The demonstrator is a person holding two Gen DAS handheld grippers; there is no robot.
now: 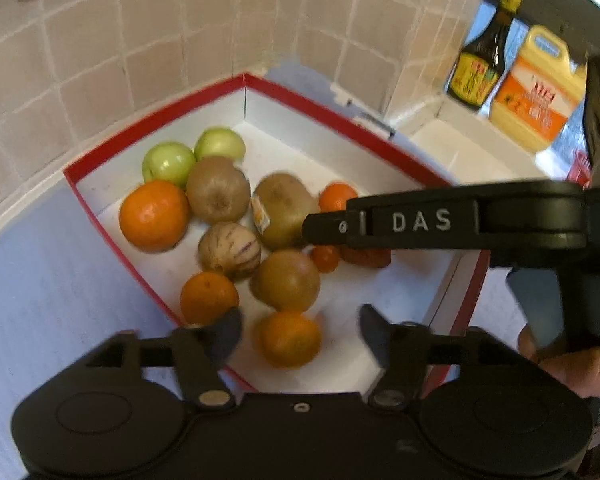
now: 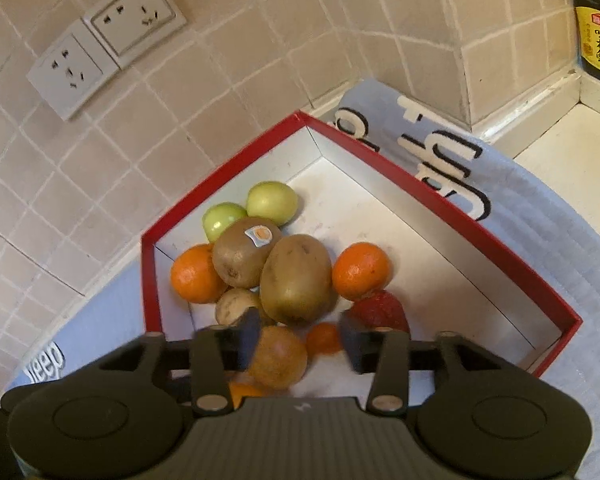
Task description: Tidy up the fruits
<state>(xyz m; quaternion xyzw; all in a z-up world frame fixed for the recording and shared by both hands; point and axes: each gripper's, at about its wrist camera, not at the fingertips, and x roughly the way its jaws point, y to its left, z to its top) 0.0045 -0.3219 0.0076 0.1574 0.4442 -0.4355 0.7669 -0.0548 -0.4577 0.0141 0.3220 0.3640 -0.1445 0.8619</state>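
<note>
- A red-walled box (image 1: pixel 148 128) with a white floor sits on a pale blue cloth (image 1: pixel 40 264) on the worktop, pushed toward the tiled wall corner; in the right wrist view the same box (image 2: pixel 440 196) shows white lettering on the cloth beside its right wall.
- The fruit is crowded toward the box's left wall and near left corner; the right half of its floor is bare.
- Far left corner: two green apples (image 1: pixel 168 162), touching each other.
- Just in front of them, an orange (image 1: pixel 154 216) by the left wall, touching a kiwi (image 1: pixel 218 190).
- A striped pale melon-like fruit (image 1: pixel 229 250) lies in the middle of the heap, with a stickered kiwi (image 1: pixel 284 210) on its right.
- Nearer the front: another orange (image 1: pixel 209 298), a brown round fruit (image 1: pixel 286 280) and an orange (image 1: pixel 288 338).
- On the right of the heap: a small orange (image 1: pixel 337 196), a tiny tomato-like fruit (image 1: pixel 325 258) and a red strawberry (image 2: pixel 380 310).
- The left gripper (image 1: pixel 300 334) hovers over the near edge, its fingers spread wide either side of the front orange, gripping nothing.
- The right gripper (image 2: pixel 298 336) reaches in from the box's right side, level over the heap, held by a hand (image 1: pixel 580 368); its fingers stand apart around the brown fruit and the tiny one, closed on neither.
</note>
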